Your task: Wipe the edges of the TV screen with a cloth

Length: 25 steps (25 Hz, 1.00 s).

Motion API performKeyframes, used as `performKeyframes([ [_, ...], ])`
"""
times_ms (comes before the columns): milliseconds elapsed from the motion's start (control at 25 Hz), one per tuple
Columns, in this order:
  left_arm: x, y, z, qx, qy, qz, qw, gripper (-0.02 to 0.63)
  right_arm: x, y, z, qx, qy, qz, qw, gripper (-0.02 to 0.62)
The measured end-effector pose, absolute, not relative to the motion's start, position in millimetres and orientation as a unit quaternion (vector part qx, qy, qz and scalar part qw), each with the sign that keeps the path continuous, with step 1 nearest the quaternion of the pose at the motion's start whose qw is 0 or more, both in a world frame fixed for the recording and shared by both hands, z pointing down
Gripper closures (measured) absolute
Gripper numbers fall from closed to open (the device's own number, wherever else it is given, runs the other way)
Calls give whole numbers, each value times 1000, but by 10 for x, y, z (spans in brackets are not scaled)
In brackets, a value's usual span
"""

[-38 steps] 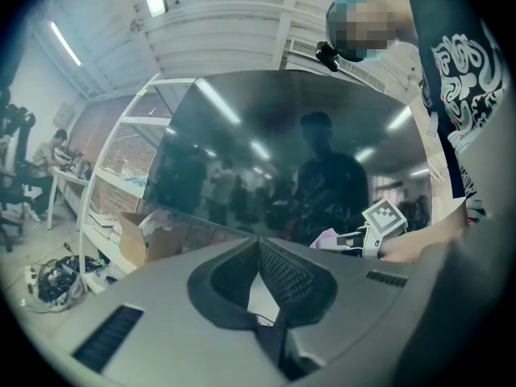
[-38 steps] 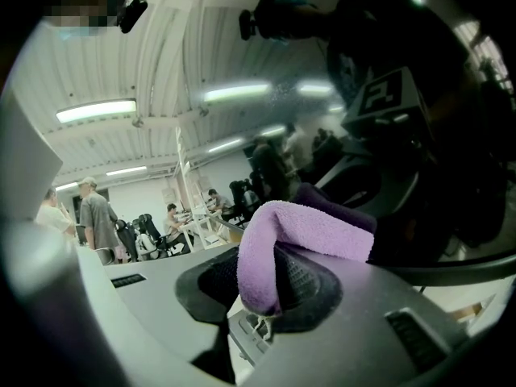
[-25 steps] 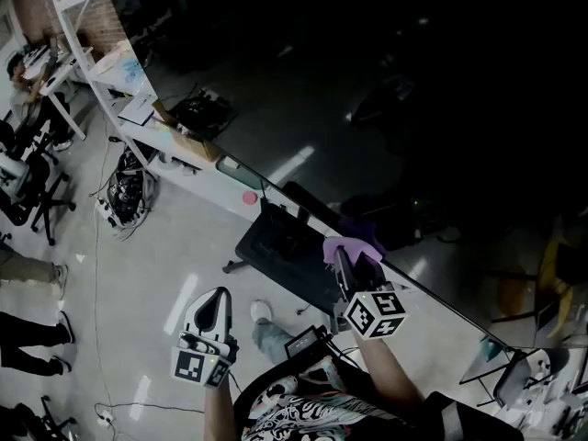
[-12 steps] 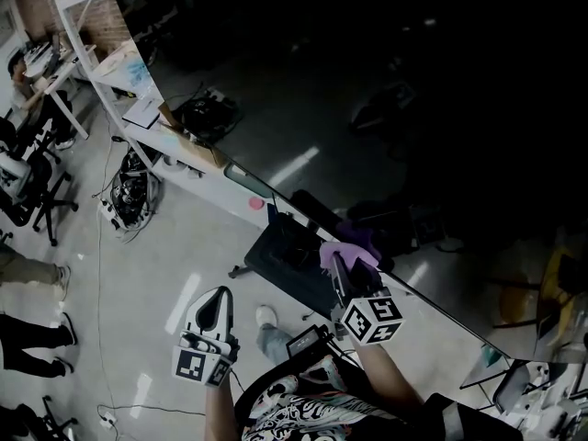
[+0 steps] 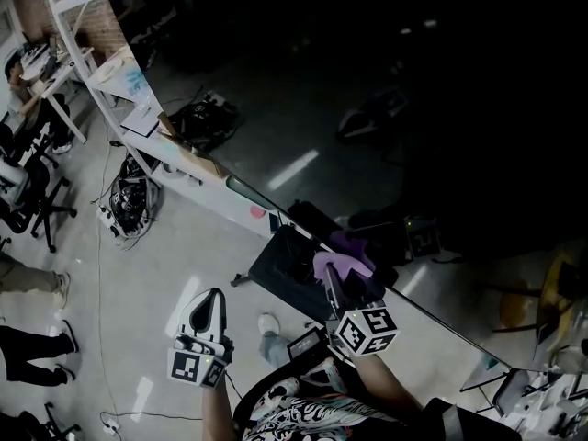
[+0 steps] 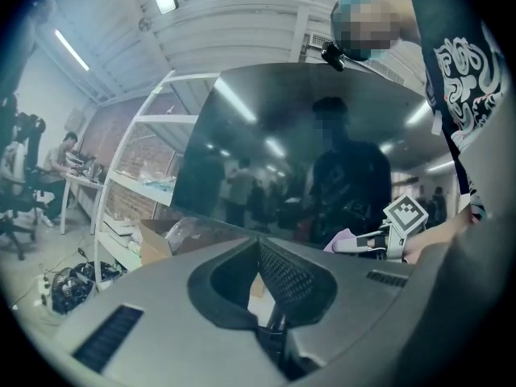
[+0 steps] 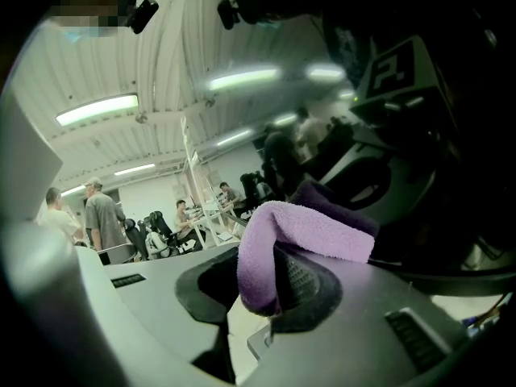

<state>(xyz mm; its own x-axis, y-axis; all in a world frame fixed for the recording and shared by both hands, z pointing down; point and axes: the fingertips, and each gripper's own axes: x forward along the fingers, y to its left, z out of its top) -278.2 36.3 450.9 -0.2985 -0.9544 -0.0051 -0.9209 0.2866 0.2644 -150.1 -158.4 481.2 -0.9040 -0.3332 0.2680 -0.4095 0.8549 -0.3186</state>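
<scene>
The TV screen (image 5: 386,108) is a big dark glossy panel that fills the upper right of the head view. Its lower edge (image 5: 276,211) runs diagonally down to the right. My right gripper (image 5: 333,276) is shut on a purple cloth (image 5: 338,263) and presses it against that lower edge. In the right gripper view the cloth (image 7: 298,232) is folded over the jaws, with the dark screen (image 7: 451,176) just beyond. My left gripper (image 5: 213,306) hangs lower left over the floor, shut and empty. Its own view looks at the screen (image 6: 266,151) and the cloth (image 6: 343,240).
White shelving (image 5: 92,26) with boxes stands at the left of the TV. A tangle of cables (image 5: 124,196) lies on the floor. A black stand (image 5: 285,269) sits below the screen edge. Office chairs (image 5: 28,200) and people are at the far left.
The right gripper with the cloth has slid a little leftward along the TV's lower edge. The left gripper has stayed where it was.
</scene>
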Motion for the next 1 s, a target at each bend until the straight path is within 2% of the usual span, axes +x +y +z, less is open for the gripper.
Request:
performKeyframes([
  [640, -3241, 353, 4546, 584, -800, -117, 77, 589, -2193, -1558, 4798, 175, -959, 194, 105, 492],
  [840, -3877, 366, 4595, 572, -808, -108, 87, 589, -2843, -1578, 4886, 174, -959, 194, 108, 492],
  [1000, -3803, 445, 4531, 569, -812, -109, 75, 589, -2795, -1519, 4824, 170, -960, 201, 100, 492],
])
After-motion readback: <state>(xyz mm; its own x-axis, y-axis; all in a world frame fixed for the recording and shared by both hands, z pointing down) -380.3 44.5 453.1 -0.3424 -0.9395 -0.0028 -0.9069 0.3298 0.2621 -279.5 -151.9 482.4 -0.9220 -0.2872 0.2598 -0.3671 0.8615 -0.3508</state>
